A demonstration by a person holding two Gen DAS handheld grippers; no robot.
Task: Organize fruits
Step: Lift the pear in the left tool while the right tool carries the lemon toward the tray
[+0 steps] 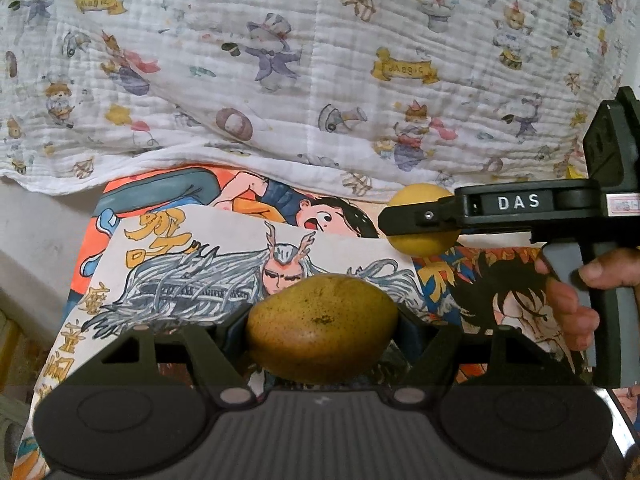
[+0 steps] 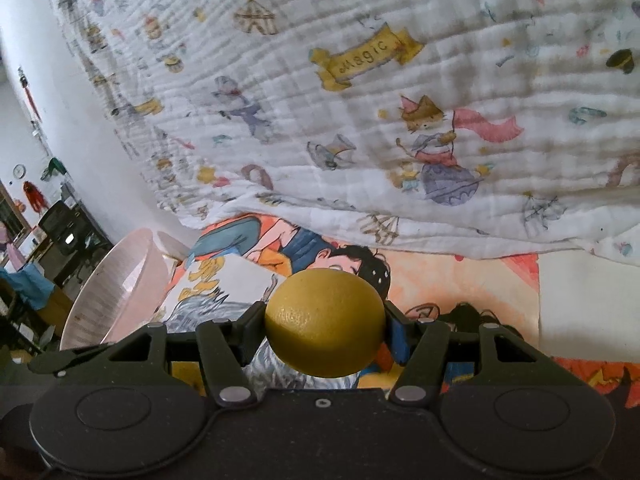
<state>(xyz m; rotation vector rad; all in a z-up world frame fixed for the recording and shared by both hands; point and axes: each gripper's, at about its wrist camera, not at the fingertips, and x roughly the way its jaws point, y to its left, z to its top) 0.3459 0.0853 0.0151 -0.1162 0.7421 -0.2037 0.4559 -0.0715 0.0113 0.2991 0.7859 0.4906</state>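
Observation:
My left gripper (image 1: 322, 330) is shut on a yellow-brown speckled mango (image 1: 322, 326), held above cartoon drawings. My right gripper (image 2: 325, 322) is shut on a round yellow lemon (image 2: 325, 322). In the left wrist view the right gripper (image 1: 424, 220) comes in from the right with the lemon (image 1: 416, 198) between its fingers, a little beyond and right of the mango. A pink ribbed bowl (image 2: 120, 292) stands at the left in the right wrist view, left of the lemon.
Cartoon drawings on paper (image 1: 224, 264) cover the table. A white printed cloth (image 1: 280, 60) hangs behind them. A hand (image 1: 580, 300) holds the right gripper's handle. Room furniture (image 2: 60, 232) shows far left.

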